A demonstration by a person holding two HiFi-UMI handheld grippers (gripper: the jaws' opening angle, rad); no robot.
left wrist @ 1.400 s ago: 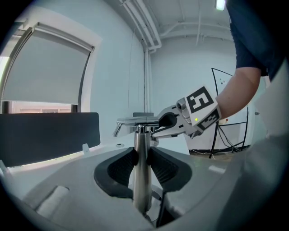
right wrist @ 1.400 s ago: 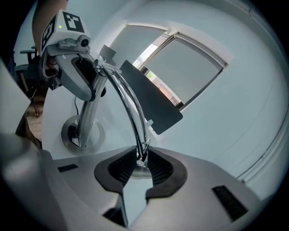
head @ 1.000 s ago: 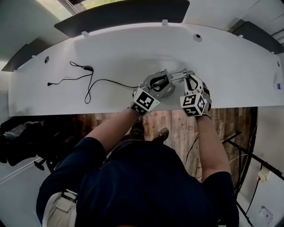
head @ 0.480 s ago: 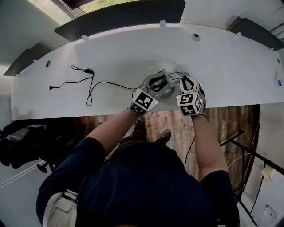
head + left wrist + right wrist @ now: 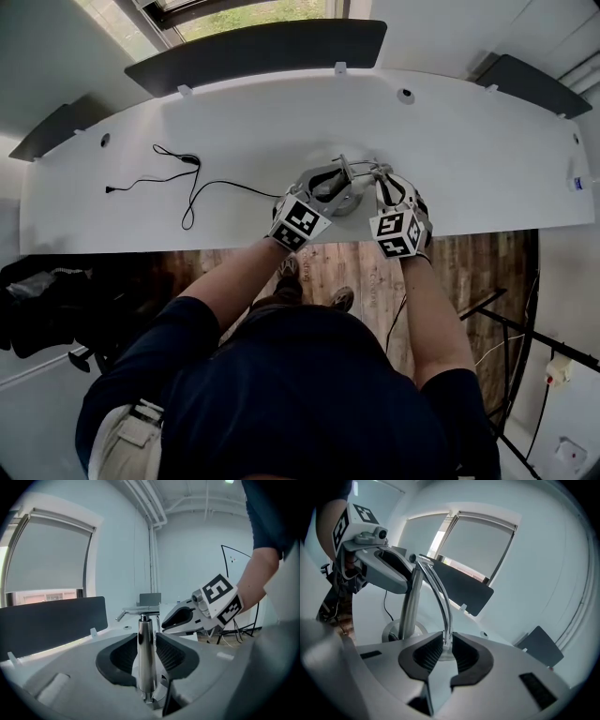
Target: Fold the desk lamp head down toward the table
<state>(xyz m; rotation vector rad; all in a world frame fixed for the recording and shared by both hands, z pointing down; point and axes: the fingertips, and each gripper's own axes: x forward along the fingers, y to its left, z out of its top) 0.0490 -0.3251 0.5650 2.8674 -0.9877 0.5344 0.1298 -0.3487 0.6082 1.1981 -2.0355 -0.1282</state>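
Desk lamp [image 5: 343,193] gripped in two places near the front edge of the white table [image 5: 487,141].
Head view: left gripper [image 5: 328,180] and right gripper [image 5: 382,178] meet at the lamp, whose cable [image 5: 192,183] trails left. Left gripper view: jaws clamped on the upright chrome post [image 5: 146,644]. Right gripper view: the curved arm [image 5: 445,605] runs down between pads [image 5: 430,654] that touch it while the jaws are opening.

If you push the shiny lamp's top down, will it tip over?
Probably not: the round base looks wide and flat, and the left gripper clamps the upright post. The thin chrome arm looks stiff, maybe slippery.
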